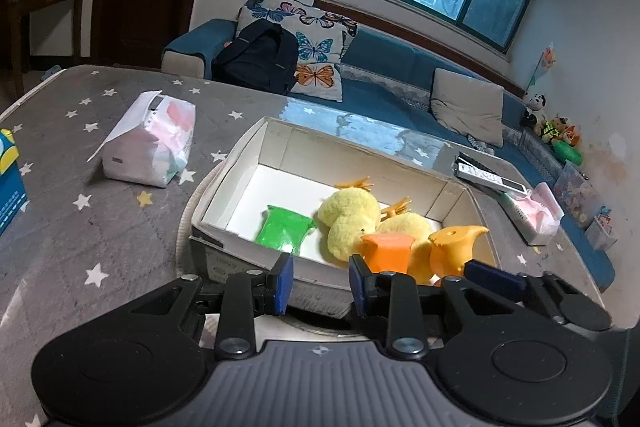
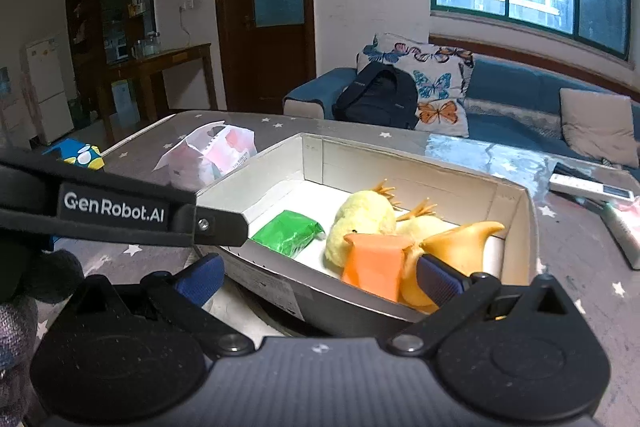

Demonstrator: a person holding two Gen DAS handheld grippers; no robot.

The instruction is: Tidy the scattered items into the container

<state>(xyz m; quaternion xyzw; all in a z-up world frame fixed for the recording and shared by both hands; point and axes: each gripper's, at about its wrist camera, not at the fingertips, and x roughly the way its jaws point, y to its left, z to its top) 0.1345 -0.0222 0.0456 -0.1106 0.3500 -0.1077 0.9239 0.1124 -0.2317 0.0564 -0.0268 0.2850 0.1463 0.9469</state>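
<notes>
The white box [image 1: 280, 147] on the starry table [image 1: 100, 227] holds a green packet [image 1: 285, 230], two yellow plush chicks [image 1: 352, 215] and an orange duck toy [image 1: 456, 243]. The left gripper [image 1: 320, 285] hovers at its near wall, fingers narrowly parted and empty; the right gripper [image 2: 320, 273] is spread wide, holding nothing.

I count one white cardboard box [image 1: 276, 147] in front of me, and inside it one green packet [image 1: 284, 229], two fluffy yellow chick toys [image 1: 352, 215], one orange block [image 1: 386, 251] and one orange rubber duck [image 1: 456, 245]. On the star-patterned table [image 1: 100, 219] there are two tissue packs [image 1: 150, 143], one toward each side edge, one remote [image 1: 490, 177] and one blue carton [image 1: 10, 179].
</notes>
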